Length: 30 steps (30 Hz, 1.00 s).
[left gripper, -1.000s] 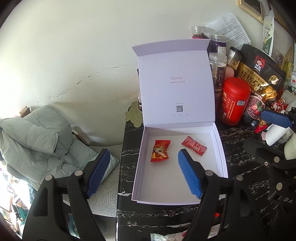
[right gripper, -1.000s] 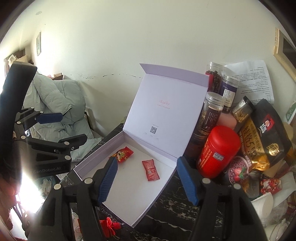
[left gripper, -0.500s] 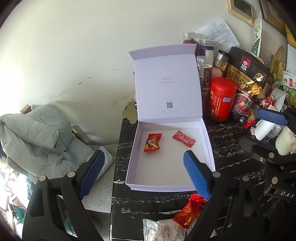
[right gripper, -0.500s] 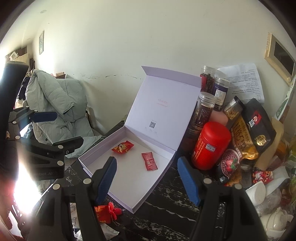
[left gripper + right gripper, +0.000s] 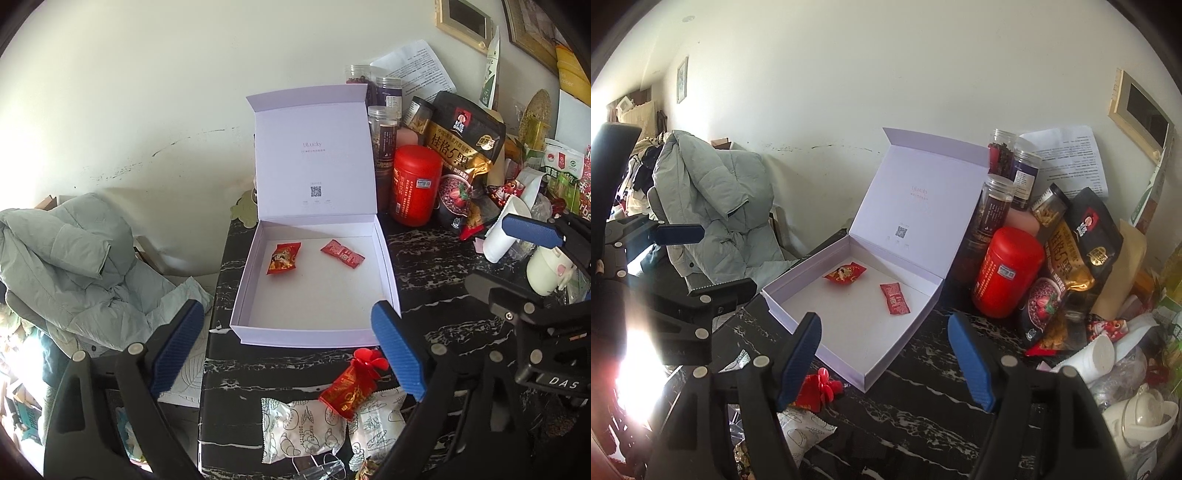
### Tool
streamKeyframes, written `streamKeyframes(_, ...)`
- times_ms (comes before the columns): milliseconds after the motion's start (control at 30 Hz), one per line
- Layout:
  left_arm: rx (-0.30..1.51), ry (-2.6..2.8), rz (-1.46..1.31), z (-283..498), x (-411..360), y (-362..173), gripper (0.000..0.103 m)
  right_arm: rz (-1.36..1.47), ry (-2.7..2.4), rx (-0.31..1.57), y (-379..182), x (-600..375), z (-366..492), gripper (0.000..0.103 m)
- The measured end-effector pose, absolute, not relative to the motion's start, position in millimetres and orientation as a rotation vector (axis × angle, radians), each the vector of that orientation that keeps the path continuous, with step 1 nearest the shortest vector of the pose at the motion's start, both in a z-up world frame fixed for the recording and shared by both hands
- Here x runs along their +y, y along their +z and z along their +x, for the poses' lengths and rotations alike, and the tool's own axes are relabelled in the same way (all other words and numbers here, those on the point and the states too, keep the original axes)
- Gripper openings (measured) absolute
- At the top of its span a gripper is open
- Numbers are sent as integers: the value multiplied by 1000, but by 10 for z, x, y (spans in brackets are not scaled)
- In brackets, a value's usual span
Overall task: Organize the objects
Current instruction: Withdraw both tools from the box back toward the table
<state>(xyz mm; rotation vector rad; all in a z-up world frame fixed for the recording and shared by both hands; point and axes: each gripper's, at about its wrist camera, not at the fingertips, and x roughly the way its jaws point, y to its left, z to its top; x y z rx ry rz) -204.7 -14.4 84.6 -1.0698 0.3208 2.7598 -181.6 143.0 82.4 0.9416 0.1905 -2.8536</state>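
An open lilac box [image 5: 314, 338] [image 5: 842, 365] sits on the black marble table, lid upright against the wall. Two red candies lie inside: one with a picture [image 5: 283, 257] [image 5: 844, 274], one plain [image 5: 342, 253] [image 5: 894, 299]. In front of the box lie a red pouch with a bow [image 5: 351, 387] [image 5: 816, 391] and white snack packets [image 5: 301, 428] [image 5: 801, 432]. My left gripper [image 5: 286, 314] hovers over the box's near edge, jaws opening, nothing between them. My right gripper [image 5: 882, 321] hangs by the box's right corner, jaws opening, also bare.
A red canister [image 5: 415, 184], clear jars [image 5: 384, 125], a black oat bag [image 5: 461, 147], a white cup [image 5: 506, 232] and a pale teapot [image 5: 1141, 417] crowd the right side. A grey-green jacket [image 5: 74, 266] lies left, beyond the table's edge.
Both grippers have drawn back from the box, so it looks smaller. The red pouch and white packets have come into view at the near edge. The left jaws have spread wider.
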Motion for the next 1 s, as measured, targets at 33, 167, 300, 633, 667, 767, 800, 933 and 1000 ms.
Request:
streamKeyframes(33, 316, 2756, -1078, -2019, -146, 825, 92, 943, -2852, 188, 811, 1430, -1788, 72)
streamKeyframes(167, 316, 2748, -1102, -1894, -141, 755, 92, 952, -2847, 181, 742, 1439, -1663, 72)
streamKeyframes(300, 315, 2745, -1104, -1766, -114, 693, 92, 971, -2840, 172, 667, 1450, -1566, 72)
streamKeyframes(633, 303, 2709, -1145, -1514, -51, 479, 92, 1020, -2823, 172, 470, 1481, -1309, 72)
streamKeyframes(667, 307, 2707, -1150, -1492, -45, 458, 92, 1025, -2819, 167, 449, 1488, -1287, 72)
streamKeyframes(767, 327, 2707, -1151, -1416, -32, 410, 92, 1038, -2811, 157, 391, 1496, -1240, 72)
streamKeyframes(800, 333, 2709, -1151, -1391, -29, 396, 92, 1044, -2810, 155, 368, 1495, -1222, 72)
streamKeyframes(933, 346, 2711, -1152, -1291, -18, 347, 92, 1065, -2810, 136, 289, 1505, -1155, 72)
streamKeyframes(1000, 349, 2709, -1154, -1244, -9, 318, 92, 1075, -2808, 125, 244, 1509, -1118, 72)
